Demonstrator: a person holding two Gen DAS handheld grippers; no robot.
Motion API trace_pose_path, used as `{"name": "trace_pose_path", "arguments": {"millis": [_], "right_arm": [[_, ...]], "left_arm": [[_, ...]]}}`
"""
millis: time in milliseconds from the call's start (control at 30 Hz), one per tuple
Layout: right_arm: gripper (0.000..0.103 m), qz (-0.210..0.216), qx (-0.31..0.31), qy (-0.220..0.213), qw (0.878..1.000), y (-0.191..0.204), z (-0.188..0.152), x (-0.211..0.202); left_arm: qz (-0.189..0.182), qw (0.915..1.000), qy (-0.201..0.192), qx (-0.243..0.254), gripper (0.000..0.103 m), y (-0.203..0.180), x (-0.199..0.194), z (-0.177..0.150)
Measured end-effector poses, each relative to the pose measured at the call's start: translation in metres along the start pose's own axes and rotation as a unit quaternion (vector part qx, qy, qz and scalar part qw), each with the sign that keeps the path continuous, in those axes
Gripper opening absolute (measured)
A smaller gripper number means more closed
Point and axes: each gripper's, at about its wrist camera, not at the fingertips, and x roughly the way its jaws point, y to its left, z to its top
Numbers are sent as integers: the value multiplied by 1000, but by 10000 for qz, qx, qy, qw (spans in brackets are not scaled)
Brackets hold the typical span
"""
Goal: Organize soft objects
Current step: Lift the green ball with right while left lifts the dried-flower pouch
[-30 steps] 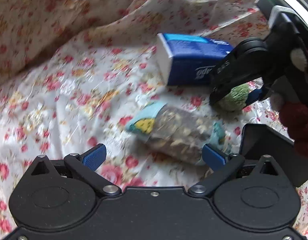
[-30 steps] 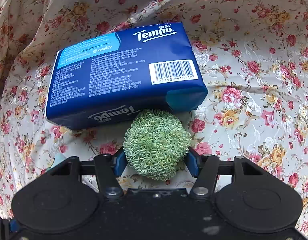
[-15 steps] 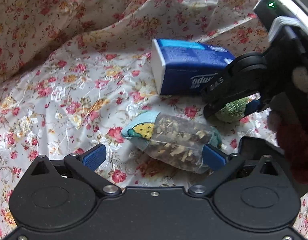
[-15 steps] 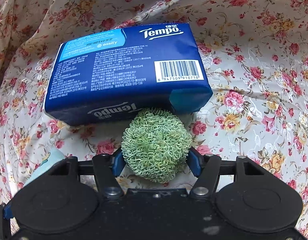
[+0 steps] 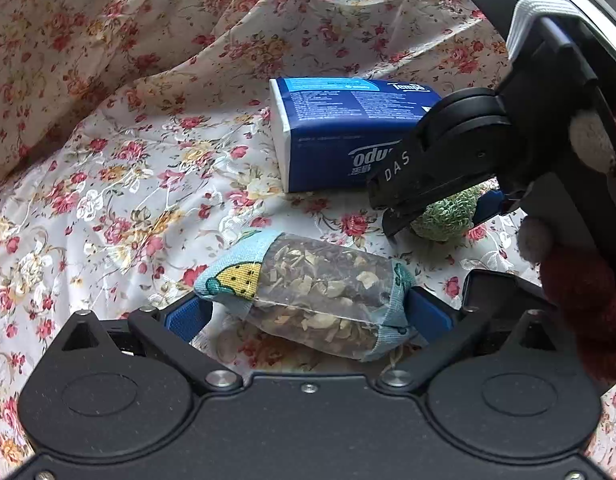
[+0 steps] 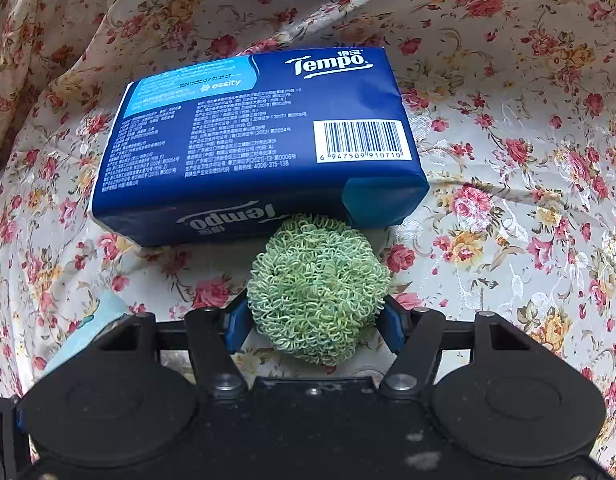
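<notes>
While the blue tissue pack (image 6: pixel 259 148) lies flat on the floral cloth (image 6: pixel 508 208) as the fixed mark of the scene, both grippers are busy just in front of it. The right gripper (image 6: pixel 314 320) points steeply down at the green scrubber ball (image 6: pixel 318 292), which rests on the cloth touching the near long edge of the tissue pack. Its jaws have just been opening; the ball sits between the blue pads with the left pad drawn slightly clear of it and the right pad at most grazing it, so the grip looks released rather than held. Judging from that, the step in hand is setting the ball down beside the tissue pack.

Nearer to the camera than the tissue pack, and well apart from it, the herb sachet (image 5: pixel 308 292) with its clear window and blue printed ends lies across the cloth. The left gripper (image 5: pixel 308 316) has its jaws partly open around the sachet, one pad at each end; whether they press on it or merely flank it I cannot tell.

For the next move, the right gripper would need to lift straight up without dragging the springy ball, which could snag on a pad or roll away from the tissue pack. The sachet would then want a firm pinch at its cloth ends, since its loose filling will sag.
</notes>
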Motion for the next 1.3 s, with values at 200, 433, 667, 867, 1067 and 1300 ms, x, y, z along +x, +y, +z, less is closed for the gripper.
{"name": "trace_pose_path", "arguments": {"millis": [200, 433, 667, 867, 1067, 1300], "right_arm": [[64, -2, -36, 5, 10000, 1, 0, 0], [64, -22, -109, 2, 9999, 4, -1, 0], [57, 56, -60, -7, 10000, -3, -2, -3], [60, -34, -110, -35, 9999, 0, -1, -2], [62, -14, -92, 19, 10000, 3, 3, 1], [62, -6, -110, 6, 9999, 2, 3, 2]], "left_arm": [[-170, 9996, 103, -183, 101, 5, 7, 2], [-105, 9997, 111, -176, 101, 6, 8, 2], [-425, 9935, 626, -847, 84, 36, 1, 3], [-264, 9939, 635, -857, 93, 41, 3, 1], [-224, 9973, 390, -579, 94, 30, 1, 3], [-235, 9981, 322, -460, 99, 23, 6, 6]]}}
